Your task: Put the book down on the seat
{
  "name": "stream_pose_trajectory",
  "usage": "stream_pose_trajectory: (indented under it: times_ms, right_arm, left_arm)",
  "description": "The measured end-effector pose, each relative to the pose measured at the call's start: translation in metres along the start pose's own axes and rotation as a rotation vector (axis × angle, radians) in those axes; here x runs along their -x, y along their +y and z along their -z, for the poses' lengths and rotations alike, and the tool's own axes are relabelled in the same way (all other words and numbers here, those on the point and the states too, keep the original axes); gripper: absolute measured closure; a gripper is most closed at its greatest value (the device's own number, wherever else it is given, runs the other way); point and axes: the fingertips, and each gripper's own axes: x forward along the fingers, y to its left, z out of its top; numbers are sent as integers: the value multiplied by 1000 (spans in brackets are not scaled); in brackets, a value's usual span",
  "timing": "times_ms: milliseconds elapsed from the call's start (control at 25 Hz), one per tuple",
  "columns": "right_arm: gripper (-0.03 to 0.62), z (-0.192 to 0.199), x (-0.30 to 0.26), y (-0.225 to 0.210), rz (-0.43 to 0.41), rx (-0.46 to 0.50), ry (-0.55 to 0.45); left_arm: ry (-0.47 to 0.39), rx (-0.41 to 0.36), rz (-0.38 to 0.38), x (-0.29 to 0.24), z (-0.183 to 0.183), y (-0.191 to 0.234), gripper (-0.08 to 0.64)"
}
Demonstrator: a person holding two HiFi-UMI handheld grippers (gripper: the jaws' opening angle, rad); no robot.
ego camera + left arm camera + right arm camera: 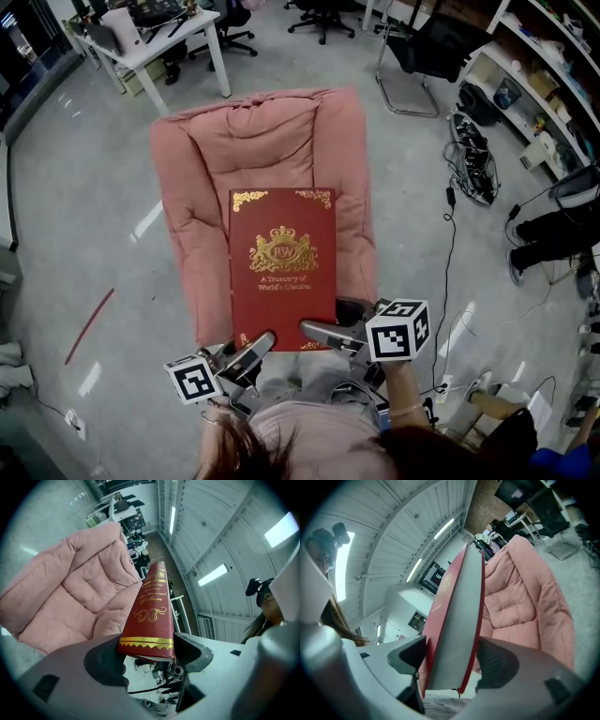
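**Two Grippers Clamped a Red Book Over the Pink Seat**

One red book [281, 267] with gold lettering and a crest hung face up over the middle of the pink cushioned seat [202, 178]. Its near edge stuck out past the seat's front at 6 o'clock. Whether its far end touched the cushion could not be told.

The left gripper [253, 347] had its jaws closed on the book's near corner at the spine, at 7 o'clock of the book. The right gripper [326, 333] had its jaws pressed on both covers at the page-edge corner, at 5 o'clock. Each carried its marker cube, the left cube [194, 378] and the right cube [398, 330].

The seat's backrest rose at 12 o'clock of the book, and padded sides flanked it at 9 and 3 o'clock. The grey floor [75, 206] lay around the seat.

- A white table [155, 42] stood at 11 o'clock.
- A black office chair [436, 42] stood at 1 o'clock, with shelves [539, 66] beyond it.
- Tangled cables [473, 159] lay at 2 o'clock.
- A person's legs [548, 239] showed at 3 o'clock.
- A red strip [89, 325] lay on the floor at 8 o'clock.
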Motion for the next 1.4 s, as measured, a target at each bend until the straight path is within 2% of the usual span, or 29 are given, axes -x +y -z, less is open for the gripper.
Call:
stream_pose_trajectory:
  times_ms: [320, 560, 840, 1400]
  right_arm:
    - [262, -21, -27, -48, 9, -55, 22]
    - [261, -37, -46, -80, 11, -95, 48]
    - [261, -29, -58, -115, 5, -86, 102]
    - [261, -29, -93, -180, -31, -85, 174]
  left_arm:
    - [7, 47, -48, -32, -26, 40, 261]
    - [58, 52, -88, -56, -49, 65, 258]
    - [56, 93, -115, -73, -40, 99, 253]
    - [5, 91, -199, -103, -48, 161, 239]
